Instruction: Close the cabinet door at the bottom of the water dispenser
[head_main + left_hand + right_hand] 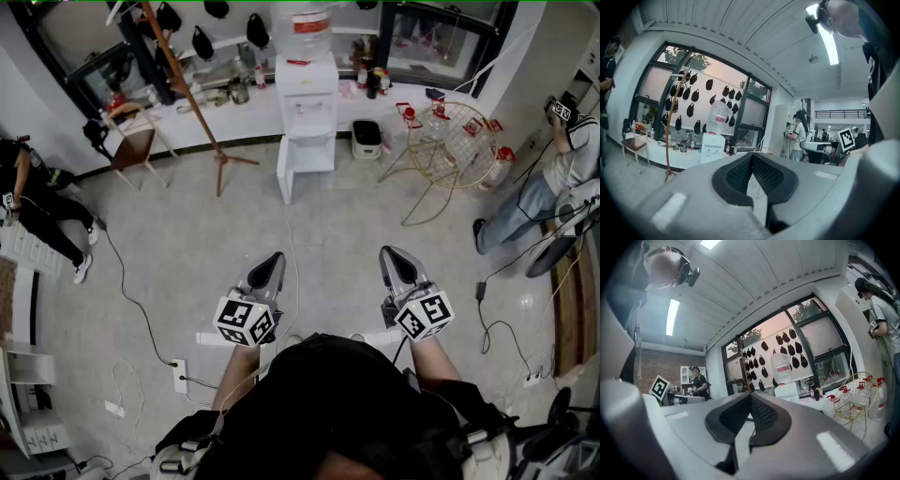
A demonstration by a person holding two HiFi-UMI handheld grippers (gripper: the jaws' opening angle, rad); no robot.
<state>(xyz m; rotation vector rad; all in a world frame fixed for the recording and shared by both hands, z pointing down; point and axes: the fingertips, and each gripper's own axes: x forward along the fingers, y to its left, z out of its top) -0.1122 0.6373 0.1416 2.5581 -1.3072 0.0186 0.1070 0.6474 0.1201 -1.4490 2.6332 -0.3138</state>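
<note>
The white water dispenser (306, 94) stands against the far counter with a clear bottle on top. Its bottom cabinet door (283, 176) hangs open, swung out to the left. Both grippers are held near my body, well short of the dispenser, over bare floor. The left gripper (275, 258) is shut with nothing in it, and the right gripper (388, 253) is likewise shut and empty. In the left gripper view the dispenser (713, 146) shows small, left of the closed left gripper (752, 155). Beyond the closed right gripper (750, 394), the dispenser (787, 391) shows far off.
A wooden coat stand (192, 98) and a chair (133, 141) stand left of the dispenser. A gold wire rack (457, 141) and red-capped bottles (499, 161) are to its right. A seated person (553, 178), another person (37, 211), a power strip (179, 375) and cables lie around.
</note>
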